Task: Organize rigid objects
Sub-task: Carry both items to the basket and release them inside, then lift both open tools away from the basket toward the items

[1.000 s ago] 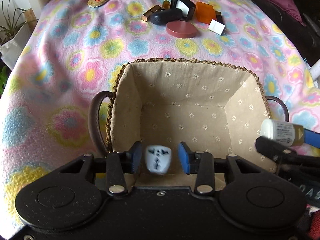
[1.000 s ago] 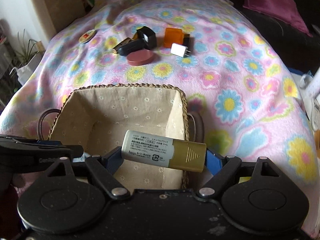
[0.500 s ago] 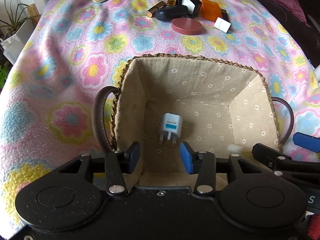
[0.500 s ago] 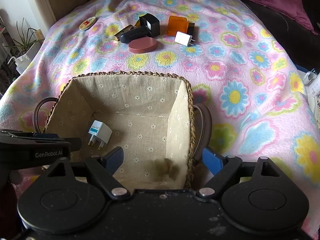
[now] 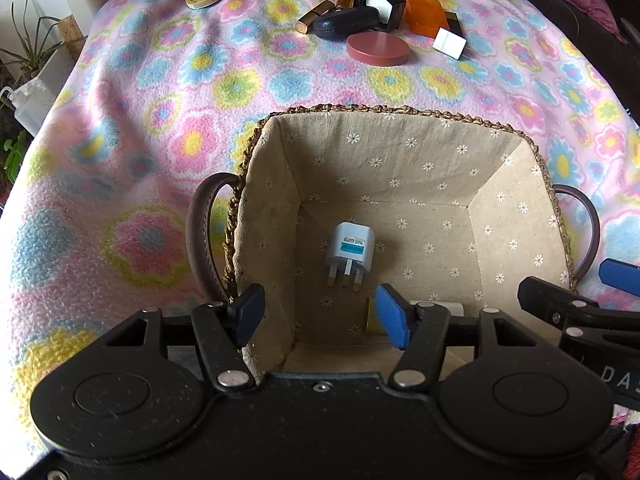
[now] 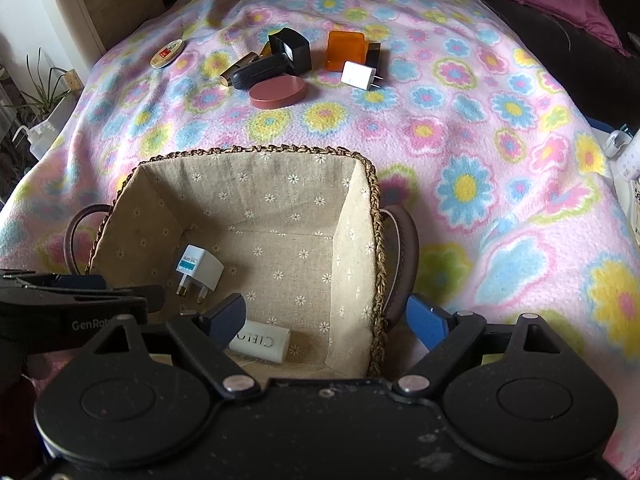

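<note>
A woven basket (image 5: 400,110) with a flowered cloth lining sits on the floral blanket just below both grippers. A white plug adapter (image 5: 350,250) lies on its floor, pins toward me. A white and gold tube (image 6: 260,342) lies at the basket's near wall, partly hidden behind a finger. My left gripper (image 5: 320,314) hovers over the basket's near left corner. Its jaws are opening and nothing is between them. My right gripper (image 6: 326,320) is open wide and empty over the basket's near right side, straddling the rim (image 6: 260,150).
Across the blanket sits a cluster: a maroon round lid (image 6: 278,94), a white charger (image 6: 358,75), an orange box (image 6: 346,50), a black box (image 6: 292,50), a dark case (image 6: 260,70), a gold lipstick (image 6: 238,70). A round tin (image 6: 167,53) lies apart, left. Potted plants stand off the left edge.
The adapter left my left gripper and landed on the basket floor. The tube dropped from my right gripper into the basket. The left jaws have spread wider.
</note>
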The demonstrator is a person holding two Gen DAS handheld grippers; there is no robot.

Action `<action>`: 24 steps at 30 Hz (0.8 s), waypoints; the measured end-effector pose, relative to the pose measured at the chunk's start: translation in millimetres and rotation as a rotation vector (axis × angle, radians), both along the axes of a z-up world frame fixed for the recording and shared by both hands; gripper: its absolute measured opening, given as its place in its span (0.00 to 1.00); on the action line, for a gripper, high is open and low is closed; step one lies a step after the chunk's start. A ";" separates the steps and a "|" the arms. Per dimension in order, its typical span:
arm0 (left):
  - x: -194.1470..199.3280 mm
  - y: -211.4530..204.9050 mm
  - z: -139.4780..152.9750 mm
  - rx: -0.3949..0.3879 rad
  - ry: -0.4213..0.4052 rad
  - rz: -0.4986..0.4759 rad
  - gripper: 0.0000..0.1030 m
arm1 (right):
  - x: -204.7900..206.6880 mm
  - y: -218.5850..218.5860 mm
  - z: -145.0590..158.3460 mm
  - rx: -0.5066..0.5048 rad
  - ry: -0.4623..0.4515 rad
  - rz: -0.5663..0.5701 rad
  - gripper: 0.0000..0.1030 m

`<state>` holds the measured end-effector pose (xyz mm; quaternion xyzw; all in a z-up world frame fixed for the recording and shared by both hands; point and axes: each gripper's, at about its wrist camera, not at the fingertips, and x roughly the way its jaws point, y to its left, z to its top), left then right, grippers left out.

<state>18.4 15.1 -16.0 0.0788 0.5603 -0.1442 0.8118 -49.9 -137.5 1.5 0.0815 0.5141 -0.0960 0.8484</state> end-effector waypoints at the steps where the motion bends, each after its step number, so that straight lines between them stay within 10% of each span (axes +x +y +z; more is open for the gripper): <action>1: 0.0 -0.1 -0.2 0.001 0.001 -0.002 0.58 | 0.1 -0.2 -0.2 0.002 0.000 -0.002 0.86; 24: -0.4 -2.1 -1.6 0.009 0.008 -0.017 0.64 | 2.9 -1.7 -2.4 0.012 0.013 -0.014 0.88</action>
